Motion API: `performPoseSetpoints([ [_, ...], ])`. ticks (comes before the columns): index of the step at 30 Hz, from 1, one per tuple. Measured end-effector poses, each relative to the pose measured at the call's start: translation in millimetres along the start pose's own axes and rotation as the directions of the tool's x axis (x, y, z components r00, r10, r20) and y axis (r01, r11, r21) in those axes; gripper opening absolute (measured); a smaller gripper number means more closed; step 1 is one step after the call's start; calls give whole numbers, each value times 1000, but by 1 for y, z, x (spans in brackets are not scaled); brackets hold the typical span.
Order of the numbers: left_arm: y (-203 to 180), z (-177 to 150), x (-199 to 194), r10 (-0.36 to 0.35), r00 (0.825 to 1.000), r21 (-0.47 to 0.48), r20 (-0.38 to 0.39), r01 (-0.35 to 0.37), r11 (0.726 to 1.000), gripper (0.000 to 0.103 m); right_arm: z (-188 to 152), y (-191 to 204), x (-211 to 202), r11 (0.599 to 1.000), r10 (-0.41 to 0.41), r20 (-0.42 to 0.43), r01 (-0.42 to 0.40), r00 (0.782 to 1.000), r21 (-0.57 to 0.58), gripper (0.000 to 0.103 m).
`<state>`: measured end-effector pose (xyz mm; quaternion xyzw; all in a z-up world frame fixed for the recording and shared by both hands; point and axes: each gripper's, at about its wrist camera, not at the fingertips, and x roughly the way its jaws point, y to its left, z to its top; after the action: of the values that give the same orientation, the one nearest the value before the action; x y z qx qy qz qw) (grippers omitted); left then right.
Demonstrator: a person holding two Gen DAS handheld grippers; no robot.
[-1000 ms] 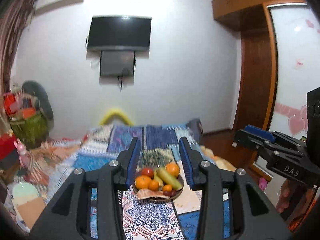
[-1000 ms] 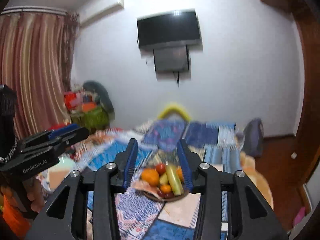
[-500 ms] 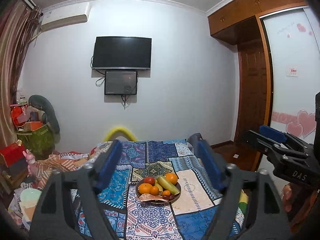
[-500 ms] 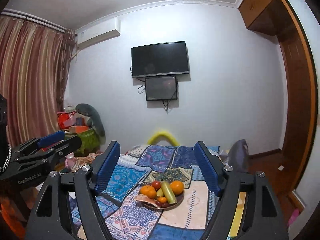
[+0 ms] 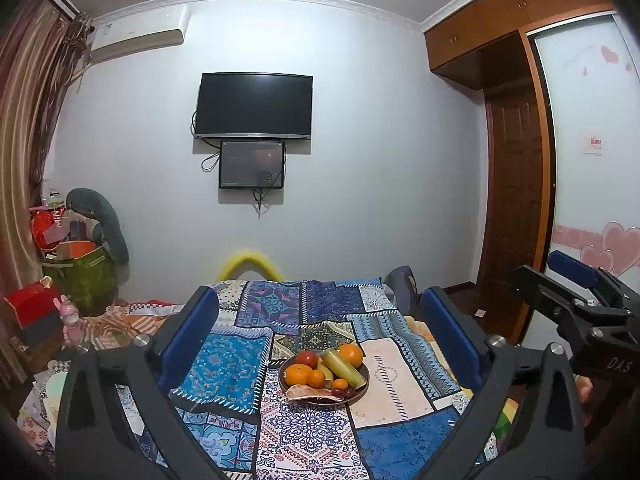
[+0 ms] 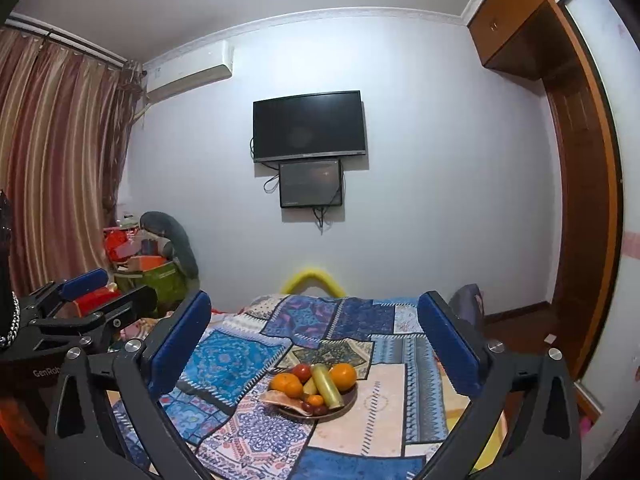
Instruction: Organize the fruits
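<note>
All the fruits point(image 5: 324, 372) lie together on a dark plate point(image 5: 362, 390) in the middle of the bed point(image 5: 224, 368), on the patchwork cover. I can see some oranges, a red round fruit, a long green-yellow one and small dark ones; a pale flat thing at the front rim may be a peel or a wrapper, the view is too small to say.

The left gripper point(image 5: 320, 340) and the right gripper point(image 6: 314, 338) hang in the air, well apart from the plate, both with their fingers spread wide and holding nothing. Each gripper also shows at the edge of the other's view.

This scene fits two stages: fruits waiting to be sorted out of the plate, or fruits already gathered into it. For any grasp here, I judge that round fruits roll easily, so the fingers should come from above and close softly at the widest part.
</note>
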<state>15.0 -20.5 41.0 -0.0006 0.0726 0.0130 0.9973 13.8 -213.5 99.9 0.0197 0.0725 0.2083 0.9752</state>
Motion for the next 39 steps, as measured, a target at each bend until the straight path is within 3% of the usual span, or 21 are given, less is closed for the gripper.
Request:
performPoseSetpoints([
  [39,5,-5,6,-5,1000,-15,-18,5,1000,103,-1,-2,-6,1000,-8,-18,8,1000,4,103],
])
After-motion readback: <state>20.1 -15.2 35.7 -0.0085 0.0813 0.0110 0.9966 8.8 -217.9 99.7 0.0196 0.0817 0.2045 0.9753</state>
